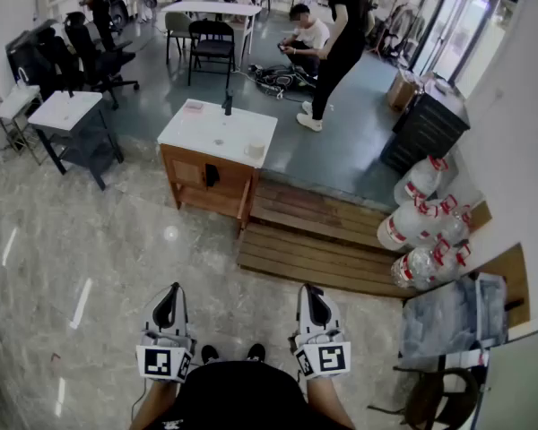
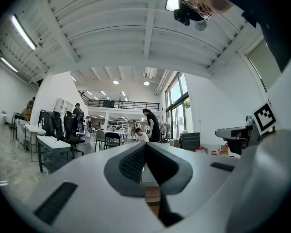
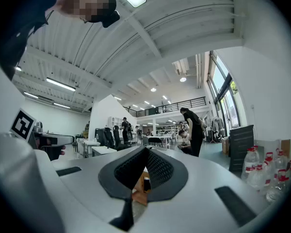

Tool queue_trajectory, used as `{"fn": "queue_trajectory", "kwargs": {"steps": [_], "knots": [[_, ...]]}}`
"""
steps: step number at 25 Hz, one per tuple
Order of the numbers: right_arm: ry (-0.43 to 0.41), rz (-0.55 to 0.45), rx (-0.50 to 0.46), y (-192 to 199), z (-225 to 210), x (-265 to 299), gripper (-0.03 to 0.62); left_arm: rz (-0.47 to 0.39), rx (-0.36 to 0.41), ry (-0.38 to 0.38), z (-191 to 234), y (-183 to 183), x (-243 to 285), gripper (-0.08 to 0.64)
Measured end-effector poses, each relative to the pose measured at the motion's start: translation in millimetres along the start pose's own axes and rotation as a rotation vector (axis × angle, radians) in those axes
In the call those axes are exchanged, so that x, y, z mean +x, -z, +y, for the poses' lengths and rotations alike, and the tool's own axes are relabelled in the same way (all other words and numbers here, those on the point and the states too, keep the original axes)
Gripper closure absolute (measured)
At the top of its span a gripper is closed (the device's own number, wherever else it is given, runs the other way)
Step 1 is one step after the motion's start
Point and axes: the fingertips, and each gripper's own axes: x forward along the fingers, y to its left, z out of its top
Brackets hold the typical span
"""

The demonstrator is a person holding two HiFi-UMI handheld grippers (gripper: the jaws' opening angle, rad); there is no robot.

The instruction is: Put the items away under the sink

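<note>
A small wooden sink cabinet (image 1: 208, 182) with a white top (image 1: 217, 133) stands a few steps ahead in the head view. On the top are a black faucet (image 1: 227, 105), a flat pinkish item (image 1: 194, 107) at the back left and a small pale cup (image 1: 255, 150) at the front right. The cabinet front is closed and has a dark handle (image 1: 212, 176). My left gripper (image 1: 171, 296) and right gripper (image 1: 310, 292) are held low and close to my body, far from the cabinet. Both are shut and hold nothing. The left gripper (image 2: 145, 148) and right gripper (image 3: 145, 153) show their pads meeting in their own views.
A low wooden platform (image 1: 323, 236) lies right of the cabinet, with several large water bottles (image 1: 421, 222) beyond it. A black cabinet (image 1: 426, 128) stands at the right. A white desk (image 1: 65, 113) and office chairs (image 1: 94, 56) are at the left. One person stands (image 1: 341, 38) and another sits (image 1: 307, 38) behind.
</note>
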Motion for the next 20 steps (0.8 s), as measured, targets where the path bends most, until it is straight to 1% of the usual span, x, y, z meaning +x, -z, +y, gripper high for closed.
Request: {"fn": "queue_trajectory", "kwargs": {"steps": [10, 14, 20], "knots": [[-0.014, -0.01, 0.019, 0.1, -0.9, -3.2, 0.581, 0.009, -0.003, 0.007, -3.1, 0.9, 0.6, 0.554], [-0.005, -0.018, 0.022, -0.7, -1.6, -2.3, 0.581, 0.009, -0.001, 0.012, -3.0, 1.3, 1.7, 0.554], [-0.01, -0.008, 0.026, 2.0, -1.9, -1.7, 0.575, 0.012, -0.002, 0.014, -3.2, 3.4, 1.1, 0.553]]}}
